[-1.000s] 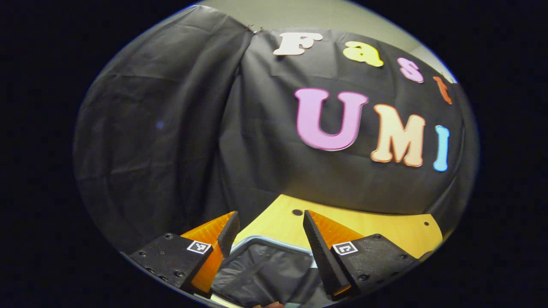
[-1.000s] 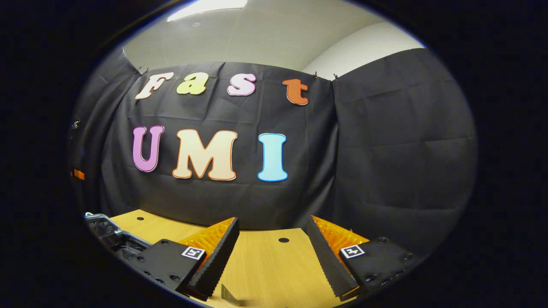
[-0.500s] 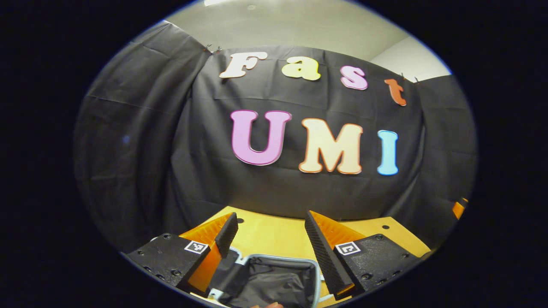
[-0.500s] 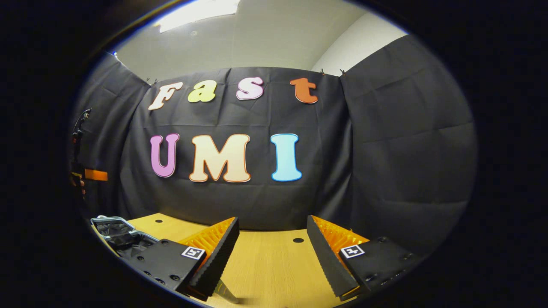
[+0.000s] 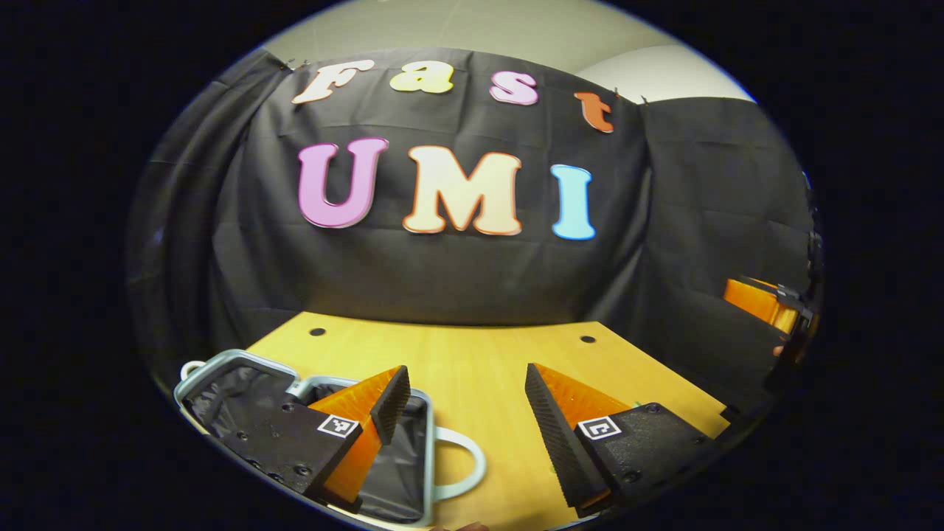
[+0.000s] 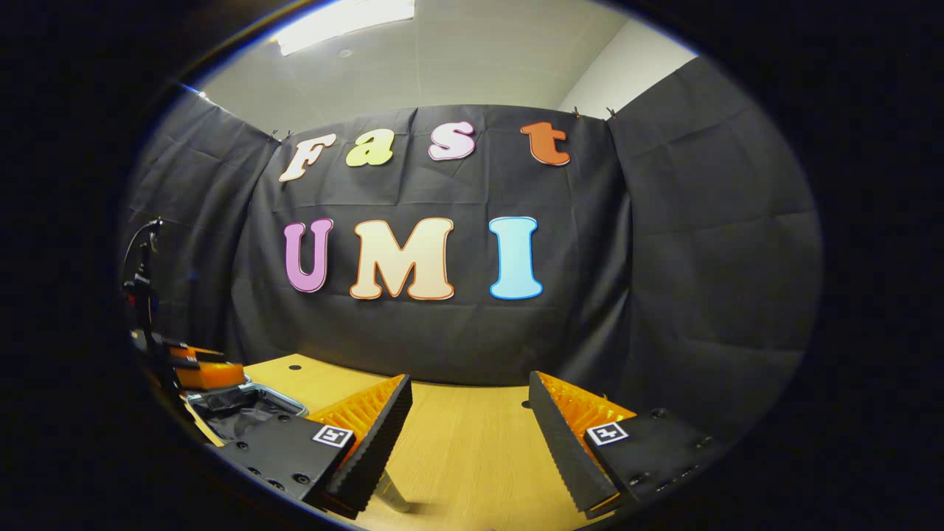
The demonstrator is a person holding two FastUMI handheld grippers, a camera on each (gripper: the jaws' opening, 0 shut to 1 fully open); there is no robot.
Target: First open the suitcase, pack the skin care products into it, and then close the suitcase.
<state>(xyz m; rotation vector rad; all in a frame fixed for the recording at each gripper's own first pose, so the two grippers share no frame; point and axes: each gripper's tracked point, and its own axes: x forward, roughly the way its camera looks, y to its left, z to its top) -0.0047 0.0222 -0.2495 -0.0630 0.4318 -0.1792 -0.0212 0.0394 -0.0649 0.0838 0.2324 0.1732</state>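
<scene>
Suitcase (image 5: pixel 413 450) lies open on tabletop (image 5: pixel 479 354) at 7 o'clock in left gripper view, left claw (image 5: pixel 464 398) & right claw (image 6: pixel 470 413) both agape w/ nothing held; shell prob. stiff, light, so take lid by rim or handle (image 5: pixel 464 464).

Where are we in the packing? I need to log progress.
Done: the suitcase lies open on the table, dark lining exposed. In hand: nothing; left gripper and right gripper are open, empty. Left: packing the products, none visible inside, then closing.
</scene>
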